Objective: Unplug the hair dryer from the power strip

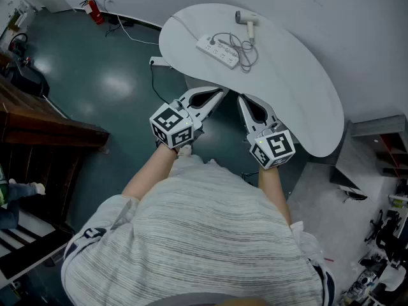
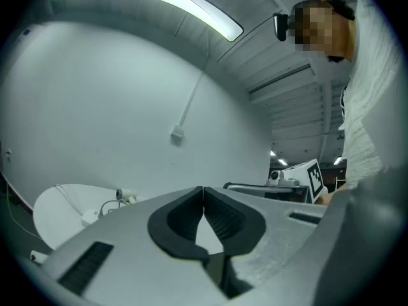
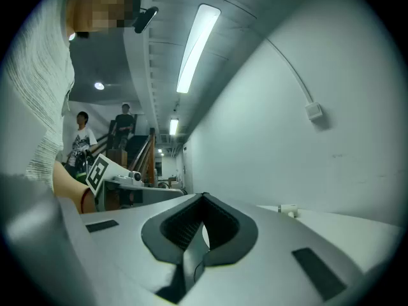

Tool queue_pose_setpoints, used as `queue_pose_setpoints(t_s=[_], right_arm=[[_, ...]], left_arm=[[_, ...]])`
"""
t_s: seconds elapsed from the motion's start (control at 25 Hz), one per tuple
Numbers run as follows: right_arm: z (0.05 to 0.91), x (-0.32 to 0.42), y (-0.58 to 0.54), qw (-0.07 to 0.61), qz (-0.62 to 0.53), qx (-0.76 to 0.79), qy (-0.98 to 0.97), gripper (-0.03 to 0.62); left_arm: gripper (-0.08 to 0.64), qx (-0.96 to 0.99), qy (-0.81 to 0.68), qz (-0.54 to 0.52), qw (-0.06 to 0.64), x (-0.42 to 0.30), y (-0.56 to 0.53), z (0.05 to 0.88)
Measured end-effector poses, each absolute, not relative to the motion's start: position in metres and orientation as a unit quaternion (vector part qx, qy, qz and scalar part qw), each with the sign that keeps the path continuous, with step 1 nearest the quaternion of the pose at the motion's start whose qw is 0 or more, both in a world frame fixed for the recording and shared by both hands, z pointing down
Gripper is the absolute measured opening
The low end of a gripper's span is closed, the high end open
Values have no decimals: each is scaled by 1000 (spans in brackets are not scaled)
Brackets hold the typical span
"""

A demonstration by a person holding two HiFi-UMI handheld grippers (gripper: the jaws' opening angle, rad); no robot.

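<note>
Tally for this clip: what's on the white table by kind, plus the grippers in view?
hair dryer: 1
power strip: 1
grippers: 2, left gripper and right gripper, both shut and empty, short of the table
Total: 4

This looks like a robotics lab or workshop in an industrial-style building. The floor (image 1: 108, 81) is glossy dark teal, the walls are plain white, and long strip lights (image 2: 191, 8) run under a bare ribbed ceiling. A red fire extinguisher (image 1: 94, 11) stands by the wall, and a surface-run conduit leads to a wall box (image 3: 313, 111). A lone white table (image 1: 299, 88) sits against the wall, with scattered gear (image 1: 382, 234) nearby. Two people (image 3: 83, 139) stand down a corridor. The left hand-held gripper (image 1: 222, 92) and right hand-held gripper (image 1: 242, 98) carry tracking-marker cubes.
</note>
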State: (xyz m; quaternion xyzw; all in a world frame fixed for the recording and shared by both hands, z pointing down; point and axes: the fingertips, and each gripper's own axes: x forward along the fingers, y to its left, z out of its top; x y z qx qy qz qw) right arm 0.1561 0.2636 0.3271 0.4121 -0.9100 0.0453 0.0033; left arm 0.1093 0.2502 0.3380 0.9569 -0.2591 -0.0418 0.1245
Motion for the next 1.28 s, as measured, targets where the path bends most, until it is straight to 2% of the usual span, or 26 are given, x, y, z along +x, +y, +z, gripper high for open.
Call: queue_pose_setpoints(t_s=[0.68,0.84,1.28], right_arm=[[341,156,253,19,60,378,-924,26],[352,149,241,47,72,367,-926,28],[364,118,148,93,70,367,-923,28]], left_arm=[[9,959,-256,-22,121,124,238,354],[9,957,-260,-15,126,114,230,361],[11,963,-242,5,121,81,134,378]])
